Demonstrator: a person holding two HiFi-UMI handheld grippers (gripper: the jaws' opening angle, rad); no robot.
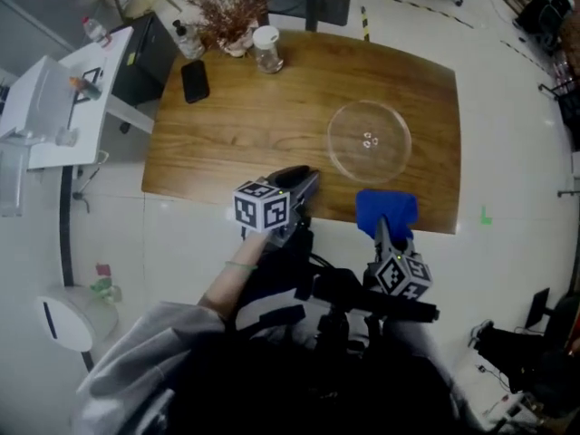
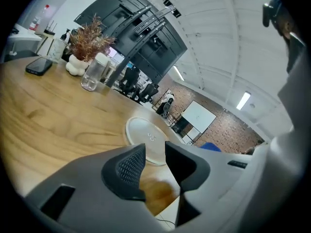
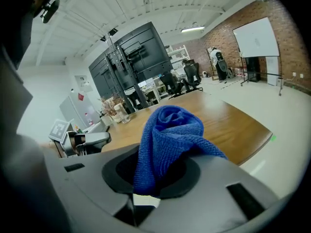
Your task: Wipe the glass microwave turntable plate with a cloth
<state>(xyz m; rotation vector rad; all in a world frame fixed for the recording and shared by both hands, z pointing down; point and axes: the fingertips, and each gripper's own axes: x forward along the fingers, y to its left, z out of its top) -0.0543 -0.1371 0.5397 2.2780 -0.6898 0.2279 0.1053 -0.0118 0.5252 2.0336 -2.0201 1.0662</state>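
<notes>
Left hand-held gripper [image 2: 154, 150] gapes empty; right hand-held gripper [image 3: 156, 171] clamped.

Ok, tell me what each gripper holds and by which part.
Right gripper: the blue cloth, pinched at its bunched lower end. Left gripper: nothing, fingers apart.

The wooden table [image 1: 236, 143] is mostly bare, with a broad open stretch from its near edge across the middle. The glass plate [image 1: 369, 141] lies alone on the right with free wood all round it. Obstacles crowd the far left corner only: a black phone [image 1: 195, 81], a lidded jar [image 1: 267, 49], a small bottle [image 1: 188, 40] and a dried plant [image 1: 231, 14], all well apart from the plate. From the left gripper [image 1: 306, 179] to the plate the way is open wood
</notes>
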